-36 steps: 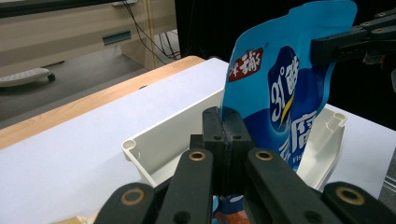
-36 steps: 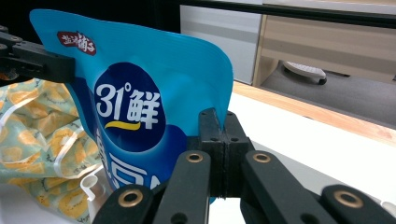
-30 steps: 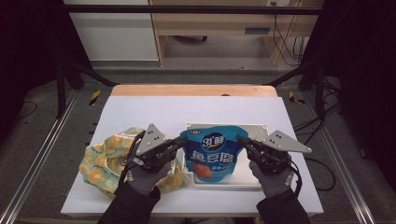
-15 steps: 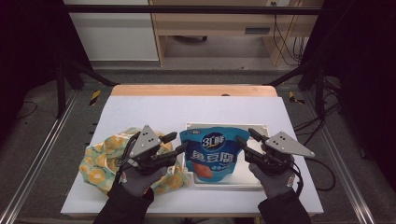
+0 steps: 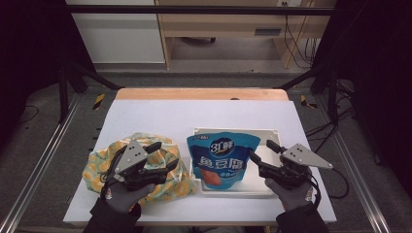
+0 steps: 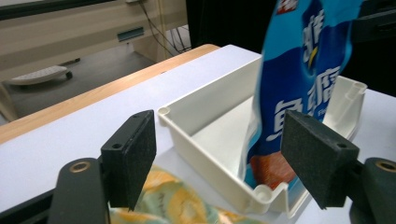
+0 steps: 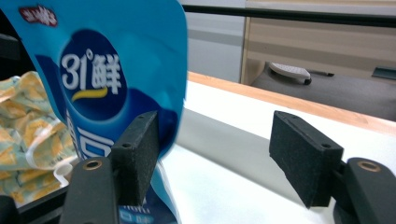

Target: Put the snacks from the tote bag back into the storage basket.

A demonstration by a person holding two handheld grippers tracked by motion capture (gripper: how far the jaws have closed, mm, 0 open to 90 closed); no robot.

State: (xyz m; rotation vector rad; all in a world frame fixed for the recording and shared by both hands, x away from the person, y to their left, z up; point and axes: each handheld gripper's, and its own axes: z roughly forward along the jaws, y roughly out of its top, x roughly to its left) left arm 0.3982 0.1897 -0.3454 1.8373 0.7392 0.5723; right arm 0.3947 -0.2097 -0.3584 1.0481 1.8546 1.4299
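Both grippers released; jaws have just been opening, nothing clamped. The blue pouch (image 5: pixel 217 160) is seen standing in the white tray (image 5: pixel 265 133), unsupported. Left gripper (image 5: pixel 163 156) hangs over the yellow bag (image 5: pixel 97 167), right gripper (image 5: pixel 262 153) just beside the pouch.

Risk, as judged: pouch may topple if brushed by a jaw.

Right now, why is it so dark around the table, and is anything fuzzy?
High view: light falls on the white table, the room's edges stay black. Left gripper view: the blue bag and white tray look soft. Right gripper view: the bag fills the left, slightly blurred from closeness.
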